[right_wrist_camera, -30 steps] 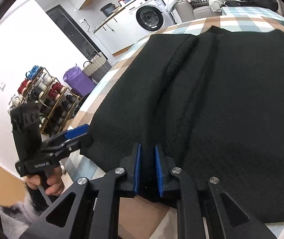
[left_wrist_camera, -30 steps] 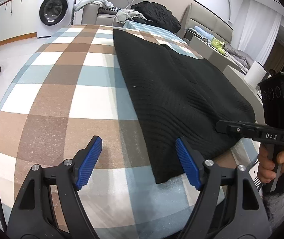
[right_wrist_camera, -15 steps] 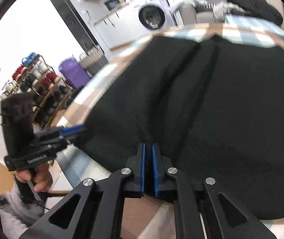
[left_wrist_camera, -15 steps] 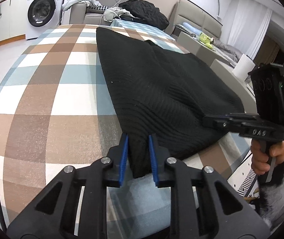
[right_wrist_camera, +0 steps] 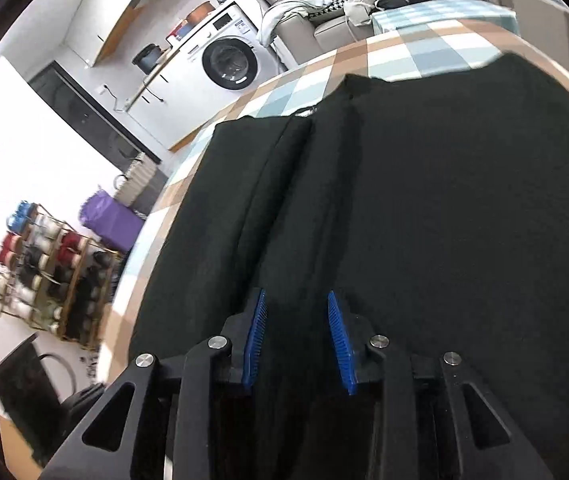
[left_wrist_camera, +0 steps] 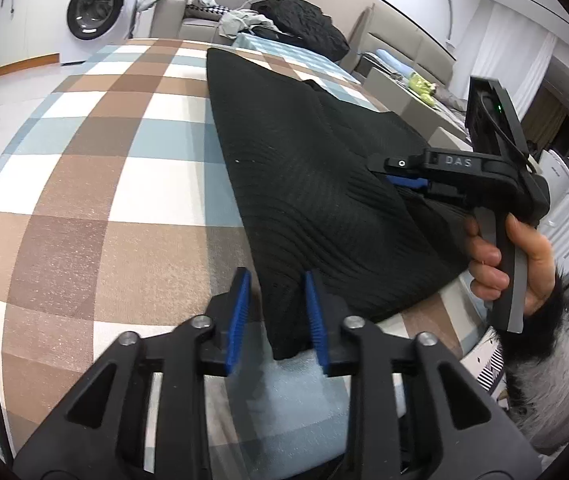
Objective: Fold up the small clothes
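Observation:
A black knit garment (left_wrist_camera: 316, 176) lies on the checked table (left_wrist_camera: 124, 168), folded lengthwise. My left gripper (left_wrist_camera: 278, 316) is partly open with its blue pads on either side of the garment's near corner, not pinching it. My right gripper (left_wrist_camera: 404, 180) shows in the left wrist view above the garment's right part. In the right wrist view the right gripper (right_wrist_camera: 298, 340) is open just above the black garment (right_wrist_camera: 424, 200), which fills the view with a fold ridge running away.
A washing machine (left_wrist_camera: 92, 12) and a sofa with clothes (left_wrist_camera: 284, 24) stand beyond the table's far end. A shelf of yarn spools (right_wrist_camera: 44, 272) and a purple bag (right_wrist_camera: 112, 224) stand on the floor left of the table.
Both grippers were shut on the garment half a second ago and have opened. The right gripper has moved forward over the garment.

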### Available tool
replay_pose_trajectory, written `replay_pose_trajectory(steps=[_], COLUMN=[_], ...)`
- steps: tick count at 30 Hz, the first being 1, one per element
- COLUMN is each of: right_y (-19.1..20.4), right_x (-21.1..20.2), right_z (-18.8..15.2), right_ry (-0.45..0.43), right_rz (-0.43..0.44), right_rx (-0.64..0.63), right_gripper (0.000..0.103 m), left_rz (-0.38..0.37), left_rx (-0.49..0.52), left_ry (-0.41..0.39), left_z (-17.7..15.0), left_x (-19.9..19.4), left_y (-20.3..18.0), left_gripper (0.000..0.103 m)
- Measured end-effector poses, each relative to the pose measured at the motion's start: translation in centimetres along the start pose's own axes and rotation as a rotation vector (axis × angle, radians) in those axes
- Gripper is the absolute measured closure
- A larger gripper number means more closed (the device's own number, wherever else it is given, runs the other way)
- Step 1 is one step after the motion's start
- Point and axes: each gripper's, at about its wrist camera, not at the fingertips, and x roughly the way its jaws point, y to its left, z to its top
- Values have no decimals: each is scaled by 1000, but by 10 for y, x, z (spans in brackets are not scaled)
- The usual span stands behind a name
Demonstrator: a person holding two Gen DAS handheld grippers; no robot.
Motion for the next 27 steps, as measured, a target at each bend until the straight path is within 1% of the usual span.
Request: replay_pose_trajectory(steps=[1, 3, 5, 6, 7, 8, 9, 11, 13, 15, 16, 18, 21, 24, 26, 27], right_y=[6, 16, 28, 31, 31, 28, 23, 14, 10, 10, 13, 14, 23, 34, 38, 43], right_x=[5, 9, 1, -4, -4, -2, 2, 10, 2, -5, -10, -11, -6, 14, 31, 35], right_z=[4, 10, 12, 10, 10, 11, 11, 10, 10, 10, 8, 13, 20, 25, 25, 23], right_ry=[5, 6, -47, -71, -73, -62, -40, 18, -7, -38, -52, -60, -40, 32, 79, 84], right_rz=[-7, -8, -3, -44, -103, -134, -141, -121, -102, -91, -90, -39, 2, 14, 48, 45], right_rx=[-26, -77, -120, -141, -146, -138, -119, -75, -42, -36, -41, -24, -19, -46, -41, -52], right_gripper=[88, 96, 98, 98, 98, 98, 97, 93, 81, 78, 77, 77, 76, 75, 75, 78], left_rz=[1, 1, 5, 5, 2, 2, 10, 14, 13, 14, 15, 15, 12, 10, 9, 10], left_rx=[-4, -4, 1, 4, 8, 10, 14, 19, 16, 18, 19, 18, 21, 21, 25, 27], left_ry=[2, 2, -3, -3, -4, -3, -1, -4, -9, -11, -11, -12, -9, -9, -9, -8], left_z=[1, 1, 1, 0, 1, 1, 1, 0, 1, 2, 2, 2, 2, 1, 1, 1], left_x=[1, 1, 0, -1, -1, 0, 1, -1, -2, -2, -2, -1, -1, -1, 0, 0], left_y=[0, -1, -1, -1, -2, -2, -3, -4, -4, -5, -5, -4, -4, -4, -4, -4], left_gripper=[76, 76, 75, 74, 72, 71, 71, 71, 71, 71, 71, 71, 71, 71, 71, 71])
